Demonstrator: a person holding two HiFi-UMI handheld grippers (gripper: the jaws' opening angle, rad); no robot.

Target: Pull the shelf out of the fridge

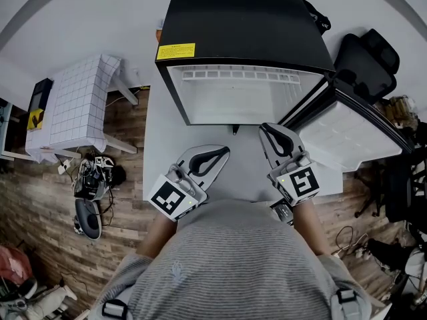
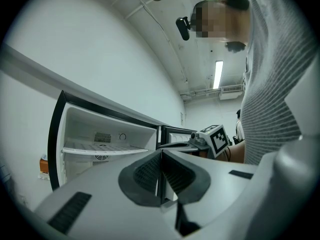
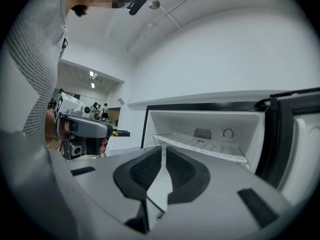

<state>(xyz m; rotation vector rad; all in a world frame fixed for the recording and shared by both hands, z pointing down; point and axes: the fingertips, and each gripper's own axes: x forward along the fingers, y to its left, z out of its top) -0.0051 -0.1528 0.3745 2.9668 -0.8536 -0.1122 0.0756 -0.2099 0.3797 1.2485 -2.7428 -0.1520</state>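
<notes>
Currently shelf (image 3: 200,145) sits inside the open fridge (image 1: 240,25), lying flat, long axis side to side, front edge facing the person. Left gripper (image 1: 223,151) and right gripper (image 1: 265,128): jaws together, empty, near the opening.

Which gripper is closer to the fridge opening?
The right gripper, beside the open door: its shut tips nearly reach the fridge front, while the left gripper hangs farther back.

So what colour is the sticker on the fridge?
Yellow; the sticker on the fridge shows best in the head view.
</notes>
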